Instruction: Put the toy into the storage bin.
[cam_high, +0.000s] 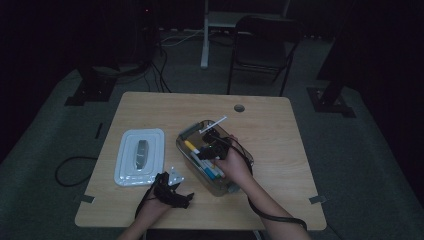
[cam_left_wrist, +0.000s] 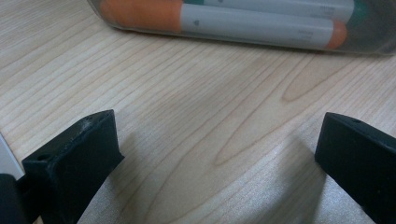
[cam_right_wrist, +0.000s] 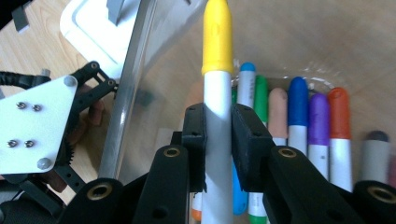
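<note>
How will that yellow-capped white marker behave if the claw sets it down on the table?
The yellow-capped white marker looks stiff and probably light: the right claw holds it straight by mid-barrel. Its smooth round barrel may slip if loosened. On the bare wooden table it would likely roll.

Legible text: none can be read in any view.
Marker barrels (cam_left_wrist: 261, 25): small grey print marks are seen on the white barrels in the left gripper view; the characters are too small and blurred to be read.
Yellow-capped marker (cam_right_wrist: 217, 107): no print is seen on the visible barrel or cap.
Lid (cam_high: 140, 156): no label or number can be made out.
Clear box (cam_high: 186, 135): no brand or sign can be made out.
</note>
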